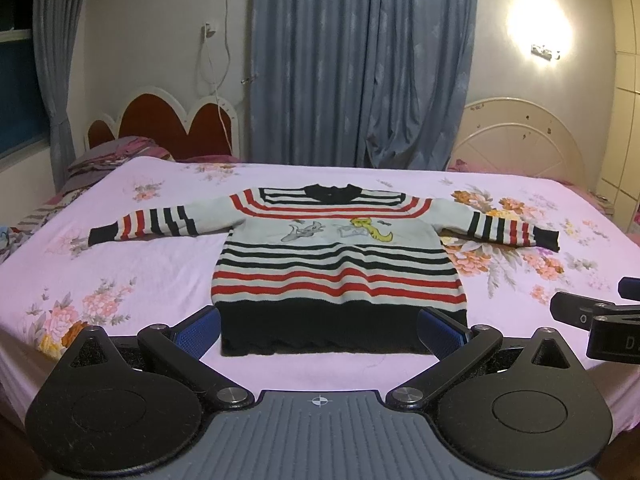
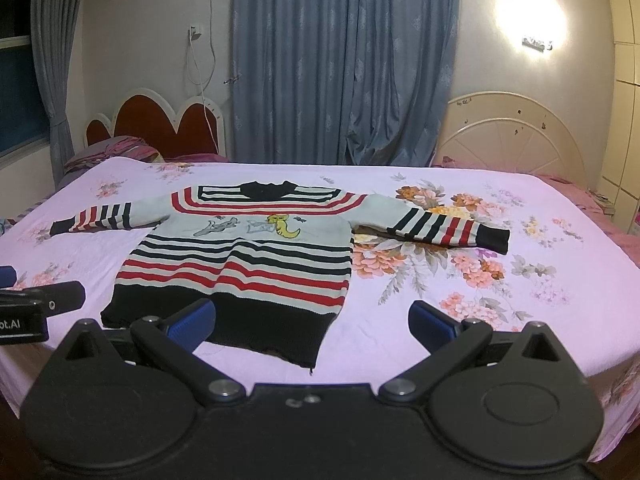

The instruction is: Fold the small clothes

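Our left gripper [image 1: 320, 332] hangs just off the near edge of the bed with its blue fingers [image 1: 198, 334] spread wide, nothing between them, and our right gripper [image 2: 312, 324] sits the same way beside it, jaws apart and empty. Straight ahead the striped sweater [image 1: 340, 276] lies flat and face up on the floral bedsheet [image 1: 120, 280], its black hem [image 1: 344, 332] nearest us, the collar away from us, and both sleeves stretched out to the sides. Nothing is folded yet, so we judge the step in hand to be the first grasp. To do it well we should probably take one sleeve cuff [image 1: 546, 240] and the matching hem corner together, pinching only the knit and not the sheet beneath, then carry that side inward in one level sweep so the edge stays straight. The knit looks soft and stretchy, so a low, shallow pinch should keep it from bunching. Behind the bed hang blue curtains [image 1: 360, 60].
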`<state>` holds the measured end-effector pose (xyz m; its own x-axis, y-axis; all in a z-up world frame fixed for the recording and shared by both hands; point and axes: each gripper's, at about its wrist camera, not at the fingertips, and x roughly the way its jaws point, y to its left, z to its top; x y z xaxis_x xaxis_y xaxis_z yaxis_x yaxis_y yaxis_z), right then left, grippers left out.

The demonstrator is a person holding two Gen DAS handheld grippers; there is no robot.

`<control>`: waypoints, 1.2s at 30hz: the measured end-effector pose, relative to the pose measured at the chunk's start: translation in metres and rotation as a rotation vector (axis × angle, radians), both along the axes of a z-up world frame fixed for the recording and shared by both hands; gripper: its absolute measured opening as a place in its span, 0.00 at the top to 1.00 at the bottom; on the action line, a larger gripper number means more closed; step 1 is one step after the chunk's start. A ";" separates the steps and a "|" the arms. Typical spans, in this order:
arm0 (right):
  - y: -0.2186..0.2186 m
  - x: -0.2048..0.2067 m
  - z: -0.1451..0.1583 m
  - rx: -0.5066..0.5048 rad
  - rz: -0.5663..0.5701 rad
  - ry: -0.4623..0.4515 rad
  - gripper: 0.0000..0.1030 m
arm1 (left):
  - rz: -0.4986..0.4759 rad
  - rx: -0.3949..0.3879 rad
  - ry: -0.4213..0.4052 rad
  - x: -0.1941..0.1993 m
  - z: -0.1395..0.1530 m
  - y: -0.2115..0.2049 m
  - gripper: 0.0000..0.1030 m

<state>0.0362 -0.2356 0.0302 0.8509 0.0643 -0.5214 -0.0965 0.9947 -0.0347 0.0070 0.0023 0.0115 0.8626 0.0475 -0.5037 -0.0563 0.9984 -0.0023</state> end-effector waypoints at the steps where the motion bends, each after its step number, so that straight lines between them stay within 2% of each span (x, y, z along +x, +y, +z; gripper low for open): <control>1: 0.001 0.000 0.001 0.000 -0.002 -0.001 0.01 | 0.000 0.001 0.000 0.000 0.000 0.000 0.00; 36: 0.000 -0.002 0.002 0.001 -0.003 -0.009 0.01 | -0.001 -0.002 -0.003 -0.002 0.000 0.004 0.00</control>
